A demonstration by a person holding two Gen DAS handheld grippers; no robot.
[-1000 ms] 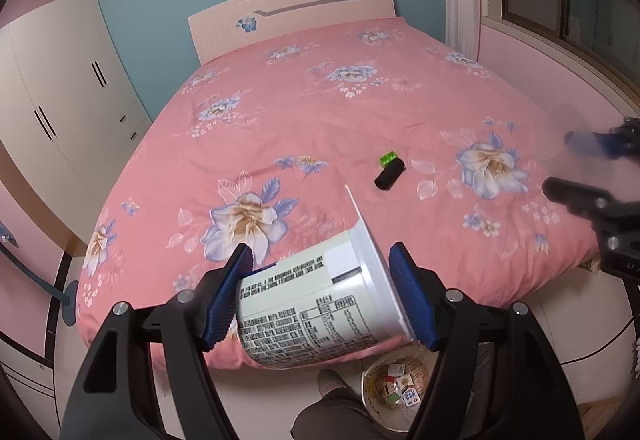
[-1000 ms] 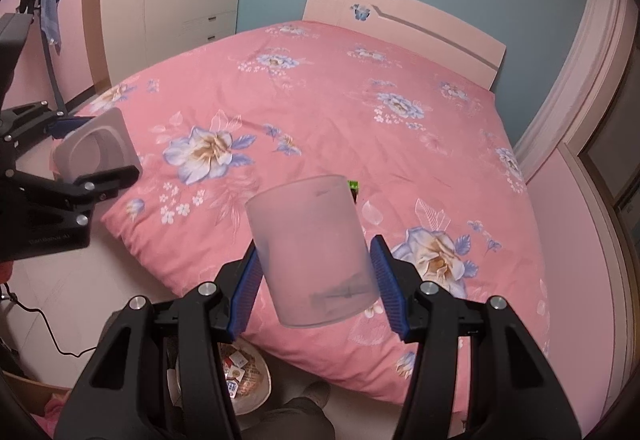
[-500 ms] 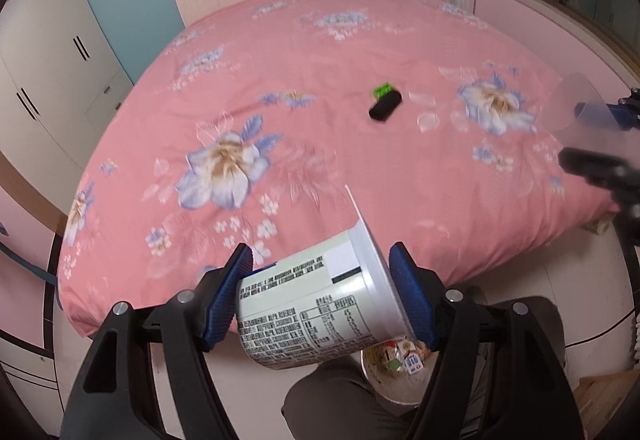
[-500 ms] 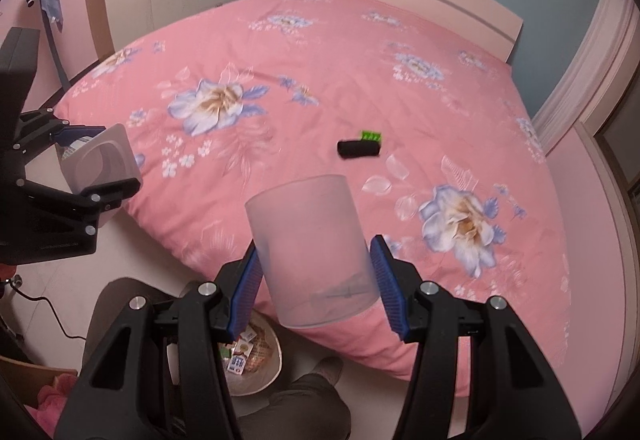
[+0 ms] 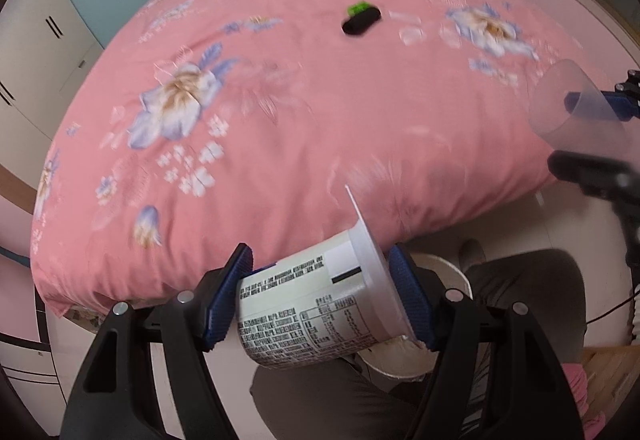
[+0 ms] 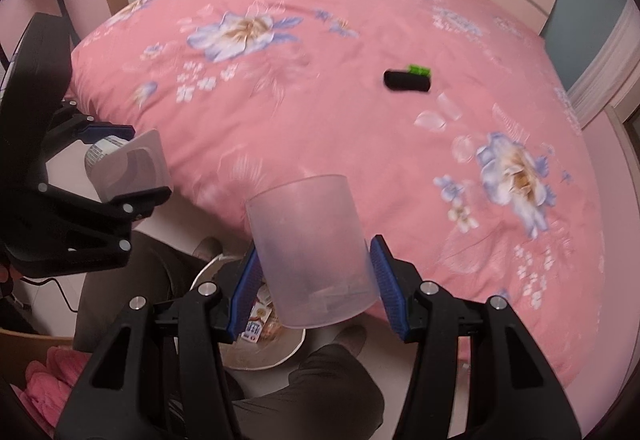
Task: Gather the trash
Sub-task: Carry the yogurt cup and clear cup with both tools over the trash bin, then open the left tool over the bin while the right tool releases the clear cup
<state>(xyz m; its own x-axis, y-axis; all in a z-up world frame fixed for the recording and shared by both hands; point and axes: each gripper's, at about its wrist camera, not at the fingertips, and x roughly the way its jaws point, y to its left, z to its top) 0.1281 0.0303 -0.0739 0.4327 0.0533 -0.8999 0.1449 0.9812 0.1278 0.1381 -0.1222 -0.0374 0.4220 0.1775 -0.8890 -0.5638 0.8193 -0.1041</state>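
Observation:
My left gripper (image 5: 320, 300) is shut on a white printed tub (image 5: 312, 308), held sideways with its wide rim to the right. My right gripper (image 6: 316, 288) is shut on a clear plastic cup (image 6: 312, 252). Both hang just off the foot of the bed, above a round white trash bin (image 6: 260, 356) on the floor with wrappers inside; in the left wrist view the trash bin (image 5: 436, 272) shows behind the tub. Each view catches the other gripper: the clear cup (image 5: 576, 112) at right, the tub (image 6: 128, 164) at left.
The pink floral bed (image 5: 300, 112) fills both views, with a black and green object (image 6: 408, 80) lying on it. A person's dark trouser legs (image 6: 320, 380) and a shoe (image 5: 472, 252) stand beside the bin. White wardrobes (image 5: 32, 52) line the left wall.
Both grippers have sunk and tilted downward with their loads; the bed has slid up in the views and the bin and the person's legs have come closer.

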